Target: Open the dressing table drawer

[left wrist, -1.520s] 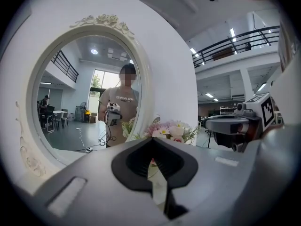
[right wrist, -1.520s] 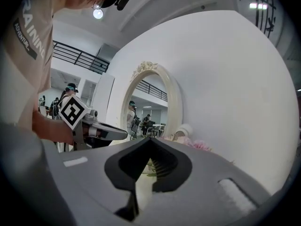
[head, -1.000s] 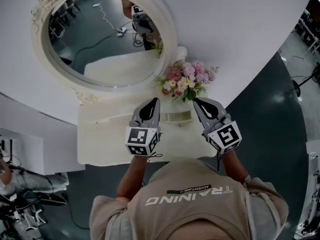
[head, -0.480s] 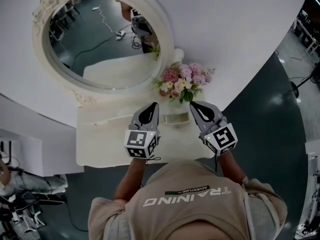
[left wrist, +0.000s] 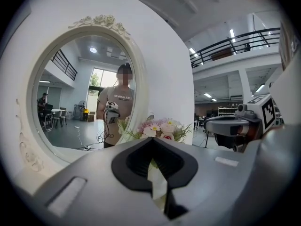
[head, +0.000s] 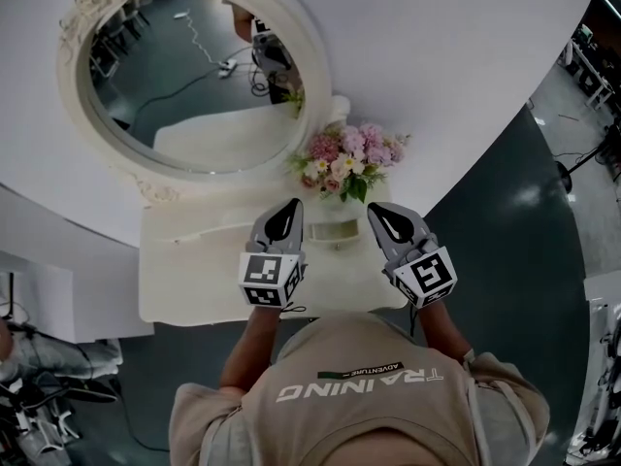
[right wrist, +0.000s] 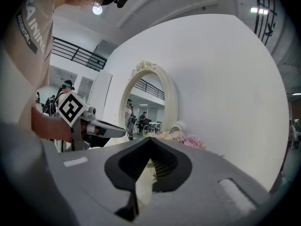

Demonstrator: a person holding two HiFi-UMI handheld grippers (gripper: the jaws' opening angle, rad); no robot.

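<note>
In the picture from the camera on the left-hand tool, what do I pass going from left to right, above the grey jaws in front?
Oval mirror in its cream carved frame → pink and white flowers → right gripper, which points in from the right edge with its marker cube behind it.

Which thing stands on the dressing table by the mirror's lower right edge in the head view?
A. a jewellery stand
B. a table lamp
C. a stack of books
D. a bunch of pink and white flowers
D: the head view shows a bunch of pink and white flowers standing at the back of the dressing table, right next to the lower right of the oval mirror.
</note>
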